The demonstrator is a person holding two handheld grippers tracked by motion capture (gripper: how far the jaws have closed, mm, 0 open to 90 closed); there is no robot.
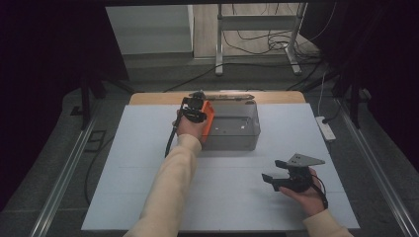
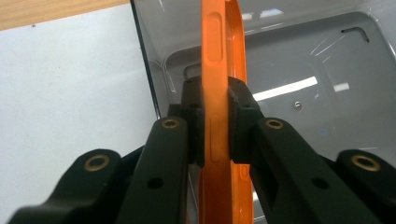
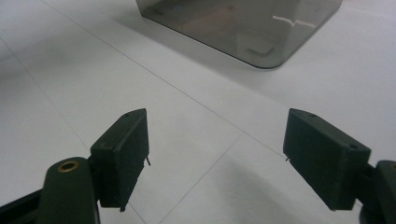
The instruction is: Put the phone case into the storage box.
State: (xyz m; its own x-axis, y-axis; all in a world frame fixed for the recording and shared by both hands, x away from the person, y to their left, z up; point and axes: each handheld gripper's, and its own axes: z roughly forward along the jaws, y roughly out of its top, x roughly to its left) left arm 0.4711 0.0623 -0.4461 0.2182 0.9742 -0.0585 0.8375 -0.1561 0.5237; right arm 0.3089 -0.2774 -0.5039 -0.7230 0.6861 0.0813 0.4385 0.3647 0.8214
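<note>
No readable text, label, brand, number or sign appears on anything here.

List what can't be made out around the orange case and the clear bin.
- Orange case: lower end cut off by the left gripper view's bottom edge; its sides hidden where the left gripper clamps it.
- Clear bin: top cut off by the right gripper view's upper edge.
- Small parts on the bin floor: too small in the high view.

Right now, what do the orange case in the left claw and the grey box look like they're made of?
The orange case looks like soft matte plastic or silicone: moulded button bumps, no glare, though the feel is a guess. The grey box looks like smoky, see-through hard plastic: glossy walls with light streaks, and its floor shows through. The left claw pinches the case by its flat sides.
</note>
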